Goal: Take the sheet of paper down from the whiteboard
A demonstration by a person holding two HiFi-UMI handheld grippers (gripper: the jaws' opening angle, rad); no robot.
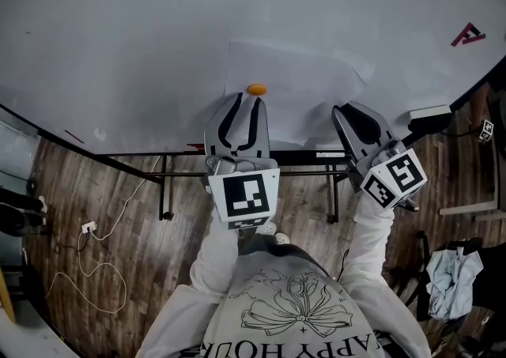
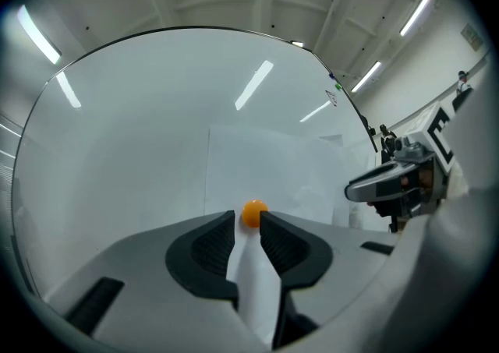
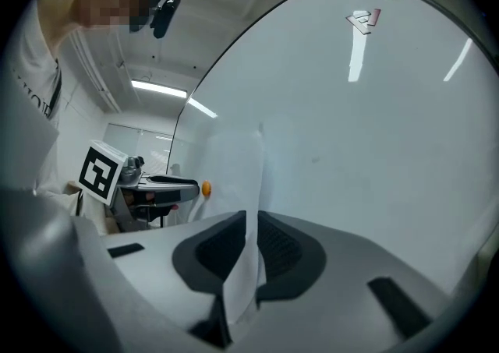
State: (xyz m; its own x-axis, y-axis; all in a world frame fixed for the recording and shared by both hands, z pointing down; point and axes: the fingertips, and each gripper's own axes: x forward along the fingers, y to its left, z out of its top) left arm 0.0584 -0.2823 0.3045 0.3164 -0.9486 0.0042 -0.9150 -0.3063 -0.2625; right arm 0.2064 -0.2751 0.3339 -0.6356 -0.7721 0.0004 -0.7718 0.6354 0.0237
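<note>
Sheet (image 3: 234, 172) edge apparently between right gripper (image 3: 251, 223) jaws, bare whiteboard (image 3: 374, 149) all around.

Left tool (image 1: 247, 99) held level, jaws slightly apart, right tool (image 1: 348, 109) level beside it — jaws pinched nearly shut

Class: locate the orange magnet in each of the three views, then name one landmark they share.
Head view: orange magnet just above centre.
Left gripper view: magnet low centre, at jaw tips.
Right gripper view: magnet left of centre.
Shared landmark: sheet of paper.
</note>
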